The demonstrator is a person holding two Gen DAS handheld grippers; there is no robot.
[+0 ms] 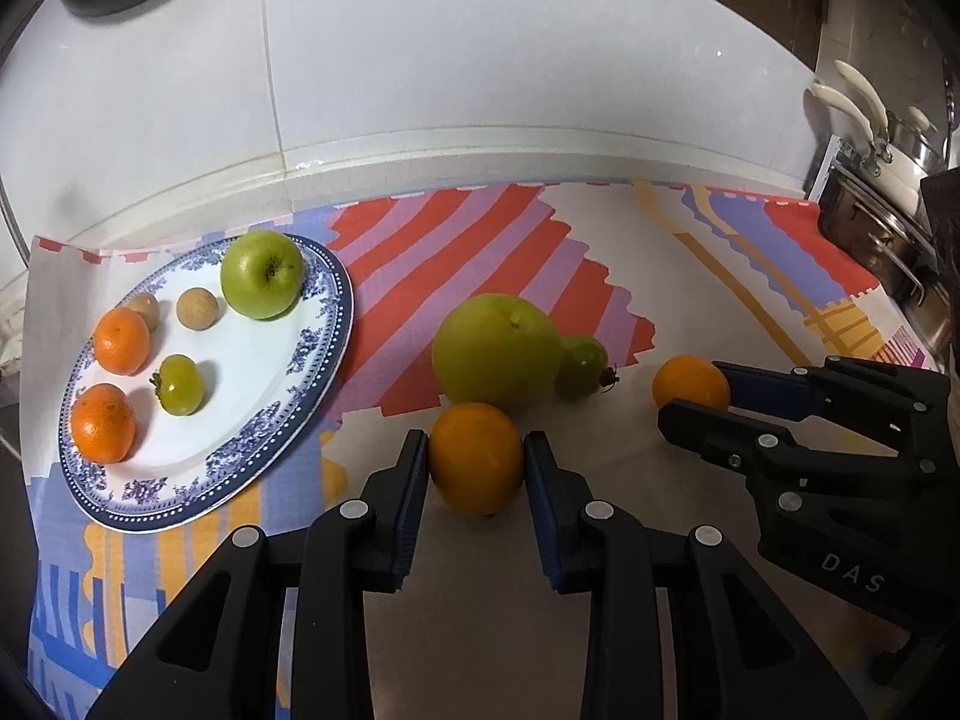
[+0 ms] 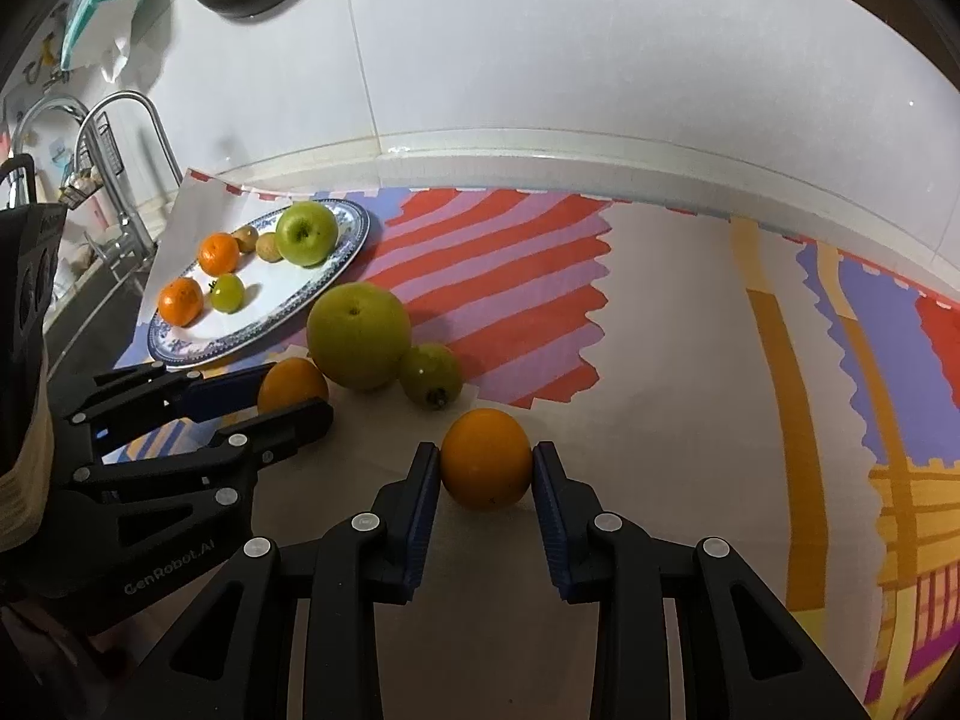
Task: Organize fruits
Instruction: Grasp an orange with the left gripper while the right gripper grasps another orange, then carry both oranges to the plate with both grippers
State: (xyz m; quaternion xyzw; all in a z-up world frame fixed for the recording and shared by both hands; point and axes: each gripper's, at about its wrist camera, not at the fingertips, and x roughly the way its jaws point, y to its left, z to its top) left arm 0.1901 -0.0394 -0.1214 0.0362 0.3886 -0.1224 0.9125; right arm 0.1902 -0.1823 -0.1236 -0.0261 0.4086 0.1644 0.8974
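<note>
Tongs left [image 1: 477,447] and right [image 2: 486,459] each clamp an orange [image 1: 476,457] [image 2: 486,459].

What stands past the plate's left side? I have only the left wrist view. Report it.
Observer: A chrome faucet rises just beyond the cloth, left of the plate.
Operator: Check the right hand-held gripper's grasp head-on.
Observer: Both pads of the right hand-held gripper touch opposite sides of the right orange.
Operator: Read the marking on the left hand-held gripper.
Observer: The left hand-held gripper, closed around the left orange, has GenRobot.AI printed on its body.
</note>
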